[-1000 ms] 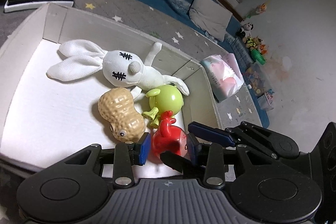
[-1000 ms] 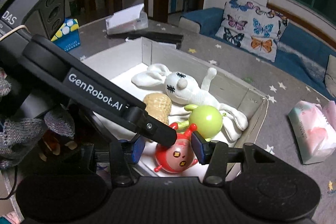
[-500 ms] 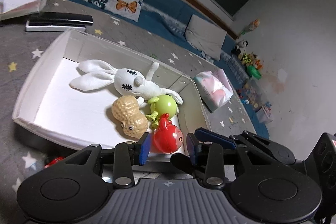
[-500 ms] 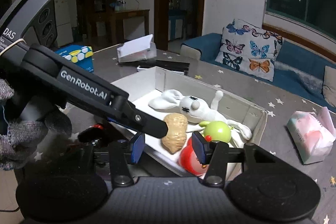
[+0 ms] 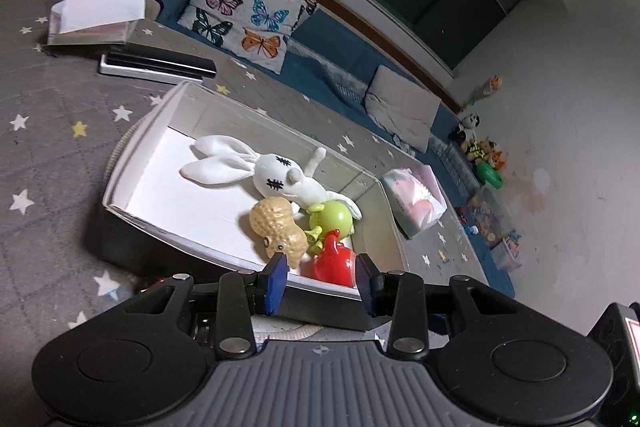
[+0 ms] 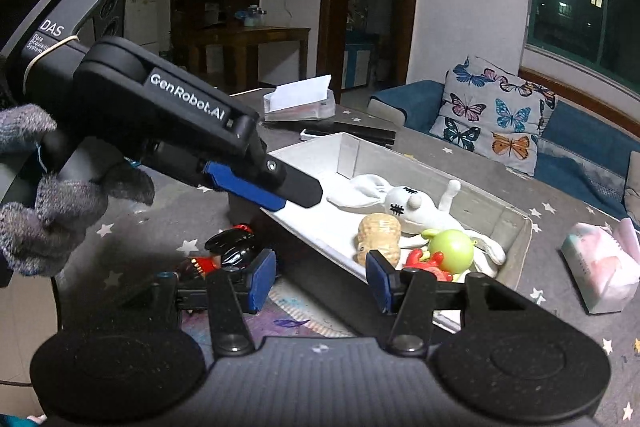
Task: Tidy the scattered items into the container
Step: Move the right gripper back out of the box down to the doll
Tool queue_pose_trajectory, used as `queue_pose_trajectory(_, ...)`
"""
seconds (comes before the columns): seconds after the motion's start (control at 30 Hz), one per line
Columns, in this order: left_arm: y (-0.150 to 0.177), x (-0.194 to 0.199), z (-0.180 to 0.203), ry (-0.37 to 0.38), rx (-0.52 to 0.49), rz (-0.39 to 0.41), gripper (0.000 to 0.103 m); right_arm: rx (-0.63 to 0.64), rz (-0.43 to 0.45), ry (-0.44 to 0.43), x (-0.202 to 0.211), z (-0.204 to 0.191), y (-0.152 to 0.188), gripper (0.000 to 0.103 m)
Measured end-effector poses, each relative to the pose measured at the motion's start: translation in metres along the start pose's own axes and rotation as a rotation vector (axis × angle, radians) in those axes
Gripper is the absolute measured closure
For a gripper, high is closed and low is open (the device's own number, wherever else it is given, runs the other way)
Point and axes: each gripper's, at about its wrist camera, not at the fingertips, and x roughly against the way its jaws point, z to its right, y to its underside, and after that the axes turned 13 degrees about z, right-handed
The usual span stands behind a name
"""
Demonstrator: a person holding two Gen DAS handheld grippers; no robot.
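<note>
Both the left gripper and right gripper have wide, empty fingers, the toys lie in the white box mid-frame, and a black toy waits outside at lower left.

lettering on the left gripper only

in the right wrist view, the left gripper carries "genrobot.ai" in white letters along the side of its black arm, reading up toward the handle. behind it, the black camera block fixed to that same gripper, with a rubber band round it, shows "das" in large white letters at its lower corner, and under that three lines of much smaller white print that look like "data acquisition system" but are too small to be sure. the left wrist view shows no readable text.
</note>
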Motion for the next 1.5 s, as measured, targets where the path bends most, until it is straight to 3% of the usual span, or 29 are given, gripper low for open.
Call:
queue_pose_trajectory(0.3,-0.001,0.01,-0.015,-0.007,0.033,0.033,0.063,0.005,-0.02,0.002,-0.003,-0.008,0.005,0.051)
queue_pose_trajectory(0.43,-0.001,0.016,-0.017,-0.003,0.036,0.047,0.063,0.014,-0.024,-0.006,-0.004,-0.014,0.007,0.044)
queue_pose_trajectory(0.73,-0.005,0.032,-0.019,-0.018,-0.016,0.084,0.063,0.049,-0.013,-0.042,-0.006,-0.027,0.006,0.044)
queue_pose_trajectory(0.87,-0.001,0.034,-0.028,-0.06,-0.033,0.078,0.063,0.034,-0.025,-0.077,-0.015,-0.033,0.01,0.044)
queue_pose_trajectory(1.23,0.016,0.036,-0.056,-0.114,-0.024,0.05,0.063,-0.071,-0.066,-0.118,-0.048,-0.034,0.027,0.044)
queue_pose_trajectory(1.5,0.017,0.035,-0.064,-0.1,0.003,0.04,0.063,-0.195,-0.084,-0.114,-0.067,-0.024,0.028,0.044)
